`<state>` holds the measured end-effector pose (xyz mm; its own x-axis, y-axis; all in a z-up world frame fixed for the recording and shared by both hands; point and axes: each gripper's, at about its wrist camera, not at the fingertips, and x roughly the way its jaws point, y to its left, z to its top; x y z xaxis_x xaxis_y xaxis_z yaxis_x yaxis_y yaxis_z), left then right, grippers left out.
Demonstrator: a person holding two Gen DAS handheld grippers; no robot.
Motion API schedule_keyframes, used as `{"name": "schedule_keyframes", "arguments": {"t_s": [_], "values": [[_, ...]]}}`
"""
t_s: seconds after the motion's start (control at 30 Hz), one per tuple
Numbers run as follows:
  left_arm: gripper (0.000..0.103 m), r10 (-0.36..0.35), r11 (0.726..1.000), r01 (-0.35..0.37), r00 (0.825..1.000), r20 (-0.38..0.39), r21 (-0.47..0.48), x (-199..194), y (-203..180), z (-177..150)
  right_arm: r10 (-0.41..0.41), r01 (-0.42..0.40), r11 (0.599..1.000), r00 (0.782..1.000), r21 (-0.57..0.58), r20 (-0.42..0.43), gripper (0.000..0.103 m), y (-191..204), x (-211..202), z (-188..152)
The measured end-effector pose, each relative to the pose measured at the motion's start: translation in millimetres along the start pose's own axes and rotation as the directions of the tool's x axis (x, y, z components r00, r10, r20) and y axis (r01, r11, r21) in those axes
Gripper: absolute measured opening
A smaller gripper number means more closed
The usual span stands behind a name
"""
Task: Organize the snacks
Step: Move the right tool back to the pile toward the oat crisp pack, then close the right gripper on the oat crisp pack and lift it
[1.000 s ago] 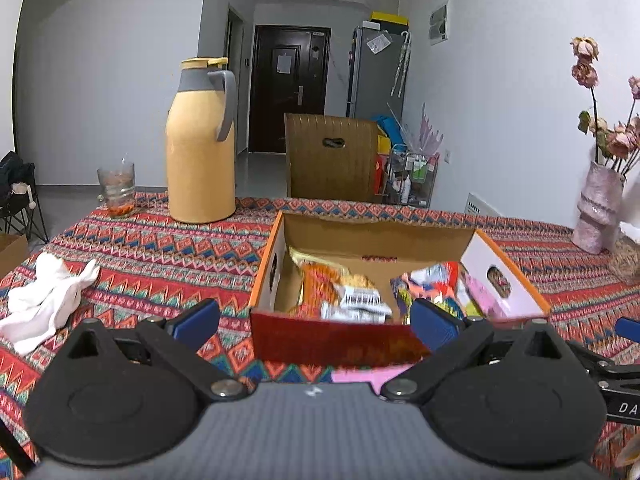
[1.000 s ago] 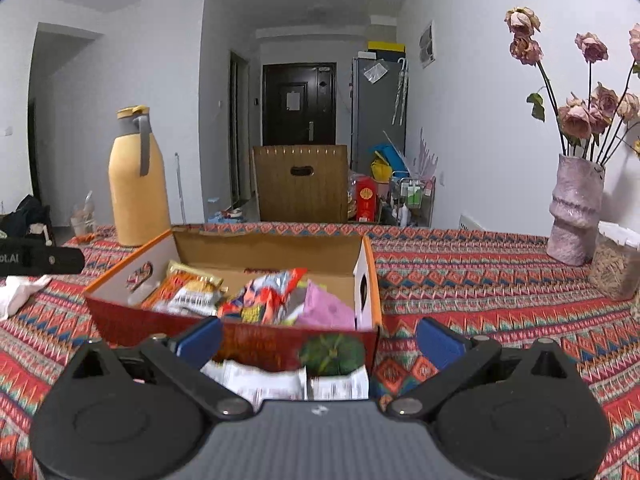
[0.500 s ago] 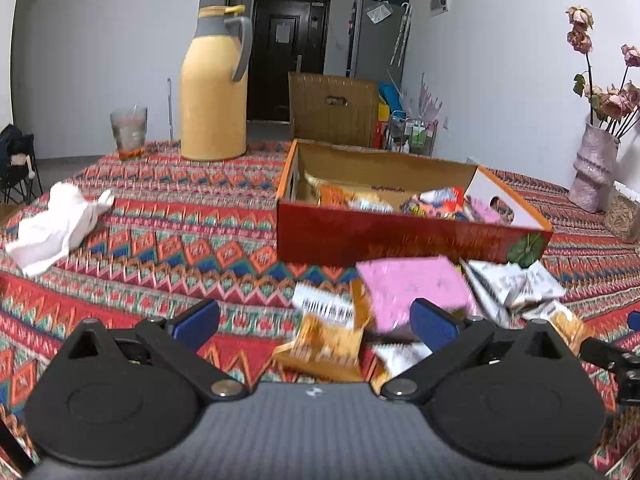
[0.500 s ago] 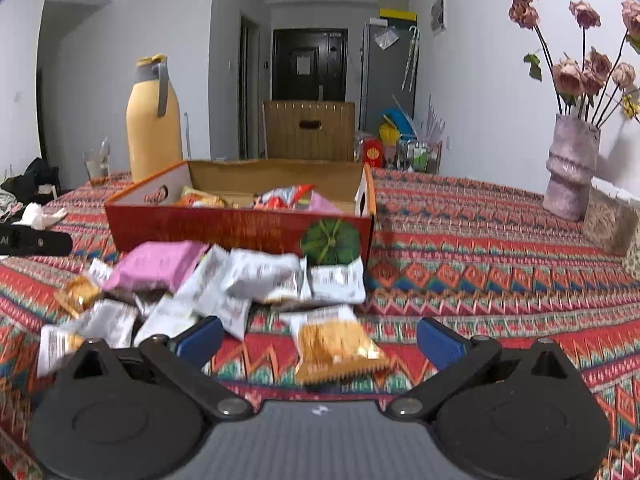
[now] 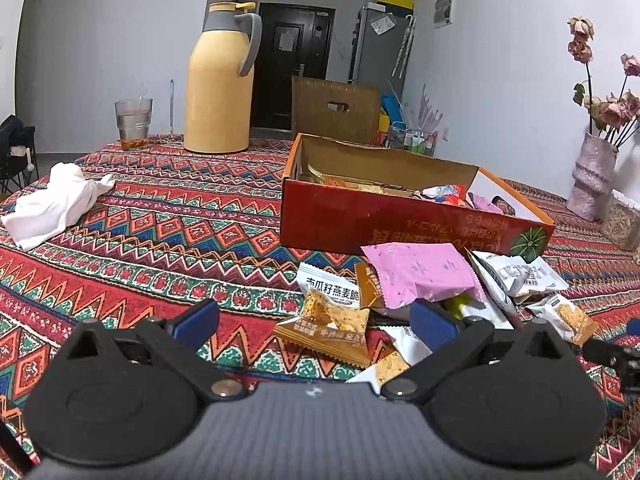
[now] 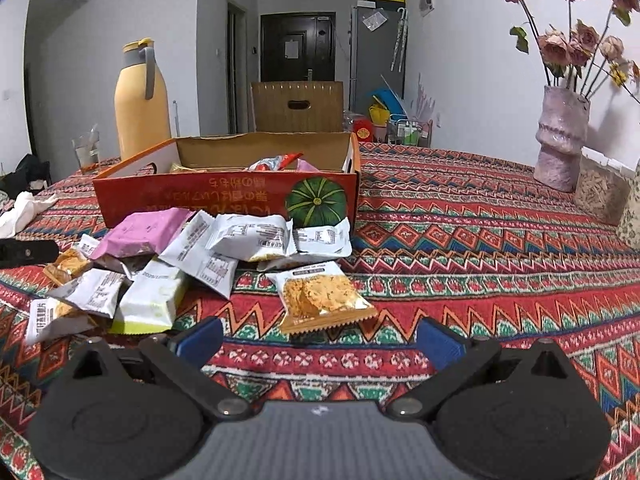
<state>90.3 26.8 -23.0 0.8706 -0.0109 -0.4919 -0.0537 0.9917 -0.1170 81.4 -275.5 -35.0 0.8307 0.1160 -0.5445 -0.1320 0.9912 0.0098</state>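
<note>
Right gripper (image 6: 320,338): jaws wide apart, holding nothing. Left gripper (image 5: 316,320): likewise spread and empty.

Nearest target for the right: orange cracker packet (image 6: 324,296), lying flat on the tablecloth (image 6: 480,240), just ahead and centred between the fingers. Long axis runs roughly away from the gripper, slightly skewed. Clear film, crumbly orange contents, apart from the heap.

Left gripper faces a similar orange packet (image 5: 330,328) at the heap's near edge, overlapped by neighbours. Judgement: right is better placed.

Behind: pink packet (image 6: 142,230) and white packets (image 6: 248,236) piled against the red box (image 6: 224,200), which is partly filled.
</note>
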Motion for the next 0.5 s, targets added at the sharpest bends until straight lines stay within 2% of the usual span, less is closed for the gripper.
{"name": "schedule_keyframes", "arguments": {"t_s": [0.17,0.27,0.5], "values": [[0.103,0.002,1.000,-0.002,1.000,-0.008,-0.018,2,2,-1,-0.019,0.017,0.997,1.000,-0.073,-0.025,0.103,0,15,16],[0.103,0.003,1.000,-0.003,1.000,-0.009,-0.029,2,4,-1,-0.001,-0.004,0.996,0.998,-0.086,-0.060,0.103,-5,31,28],[0.103,0.009,0.999,-0.010,1.000,-0.014,-0.035,3,5,-1,0.023,-0.029,0.999,0.991,-0.041,-0.129,0.090,-11,69,40]]}}
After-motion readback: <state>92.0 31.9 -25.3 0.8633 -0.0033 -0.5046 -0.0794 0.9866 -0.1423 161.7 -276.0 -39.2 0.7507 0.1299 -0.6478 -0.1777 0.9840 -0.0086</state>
